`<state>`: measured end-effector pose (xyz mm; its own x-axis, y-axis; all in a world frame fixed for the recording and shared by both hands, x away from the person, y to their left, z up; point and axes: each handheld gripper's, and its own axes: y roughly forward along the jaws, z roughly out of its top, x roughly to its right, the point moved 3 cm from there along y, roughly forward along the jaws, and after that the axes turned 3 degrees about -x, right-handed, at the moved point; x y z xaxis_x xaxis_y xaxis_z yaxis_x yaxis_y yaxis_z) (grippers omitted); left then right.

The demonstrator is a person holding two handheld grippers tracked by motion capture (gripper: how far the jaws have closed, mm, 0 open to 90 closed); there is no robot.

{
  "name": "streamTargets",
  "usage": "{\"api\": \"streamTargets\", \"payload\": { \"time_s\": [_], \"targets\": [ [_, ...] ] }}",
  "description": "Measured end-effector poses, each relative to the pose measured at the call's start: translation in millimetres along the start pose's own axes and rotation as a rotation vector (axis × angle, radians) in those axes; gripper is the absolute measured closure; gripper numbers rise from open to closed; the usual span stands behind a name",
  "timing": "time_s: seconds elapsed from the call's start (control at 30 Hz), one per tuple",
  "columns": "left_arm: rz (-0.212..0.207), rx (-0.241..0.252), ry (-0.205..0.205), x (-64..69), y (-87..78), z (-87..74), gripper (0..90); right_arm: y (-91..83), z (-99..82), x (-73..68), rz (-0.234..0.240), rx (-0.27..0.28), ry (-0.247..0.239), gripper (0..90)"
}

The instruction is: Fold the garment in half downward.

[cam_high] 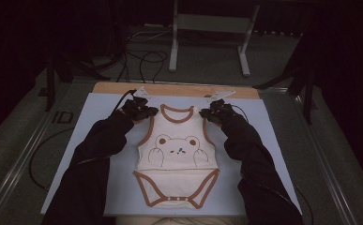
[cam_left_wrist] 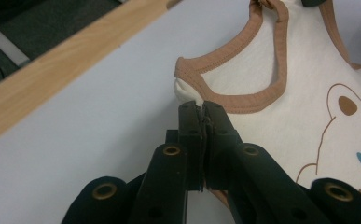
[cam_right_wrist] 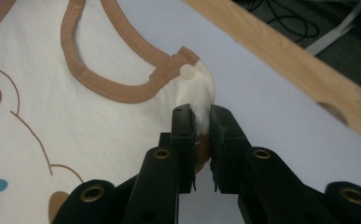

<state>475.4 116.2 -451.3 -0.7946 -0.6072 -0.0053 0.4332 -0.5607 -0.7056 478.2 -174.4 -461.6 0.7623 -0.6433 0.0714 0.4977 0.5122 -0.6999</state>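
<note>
On the pale blue mat lies the cream bear-print cotton bodysuit; left gripper at ten o'clock, right gripper at two, both clamped on its shoulders; folding looks barely begun.

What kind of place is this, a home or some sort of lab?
Probably a lab or recording studio: a baby bodysuit lies on a pale mat over a wooden table, with cables on the floor, a metal stand and dark surroundings.

hidden: bodysuit shoulder tips inside claws; cut off: bear print
</note>
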Motion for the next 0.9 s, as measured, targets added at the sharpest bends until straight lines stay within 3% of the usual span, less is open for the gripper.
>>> {"api": "streamTargets", "payload": {
  "time_s": [0.57,0.9],
  "targets": [
    [0.047,0.082,0.023,-0.4,-30.2,24.8,88.4,-23.7,24.2,5.4,-0.036,0.078,-0.007,81.4],
    [0.037,0.114,0.033,5.4,-41.5,24.4,88.4,-40.5,30.9,-0.5,-0.037,0.117,-0.027,81.3]
  ]
}}
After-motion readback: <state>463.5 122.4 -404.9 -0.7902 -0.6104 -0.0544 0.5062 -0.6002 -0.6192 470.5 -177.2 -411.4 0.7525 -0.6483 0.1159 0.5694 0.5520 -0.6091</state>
